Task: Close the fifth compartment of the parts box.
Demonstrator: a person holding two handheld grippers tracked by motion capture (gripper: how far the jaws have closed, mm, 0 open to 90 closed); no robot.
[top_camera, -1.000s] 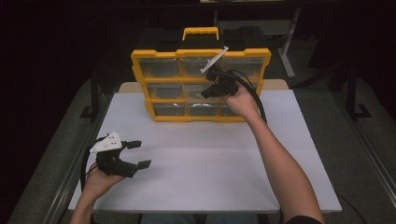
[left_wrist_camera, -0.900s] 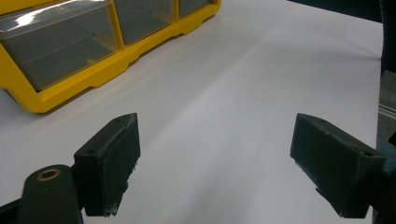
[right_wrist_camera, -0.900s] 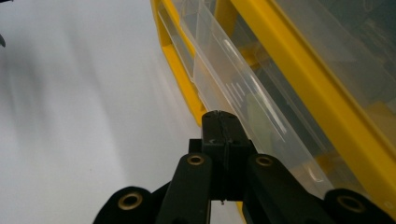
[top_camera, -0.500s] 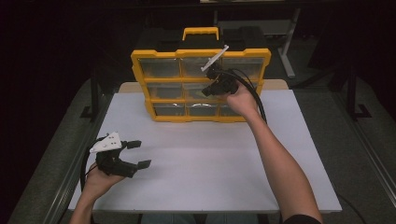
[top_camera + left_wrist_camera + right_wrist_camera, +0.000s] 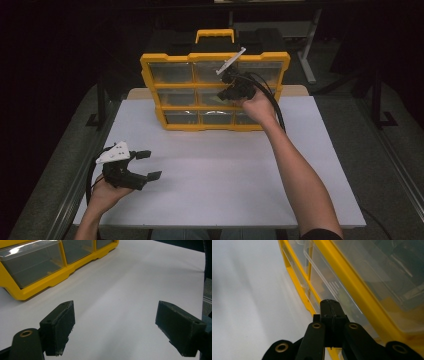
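A yellow organizer (image 5: 200, 107) with rows of clear drawers stands upright at the back of the white table (image 5: 225, 170). My right gripper (image 5: 227, 92) is raised against its front at the middle row, right of centre. In the right gripper view this gripper (image 5: 330, 302) has its jaws pressed together with nothing visible between them, the tips right at a clear drawer (image 5: 324, 282) beside the yellow frame (image 5: 362, 297). My left gripper (image 5: 151, 165) rests low near the table's front left corner, open and empty. In the left gripper view its pads (image 5: 60, 327) stand wide apart over bare table.
The organizer's lower left corner (image 5: 37, 290) lies ahead and left of the left gripper. A yellow carry handle (image 5: 215, 35) tops the organizer. Dark floor and metal frames surround the table; the right forearm crosses the table's right half.
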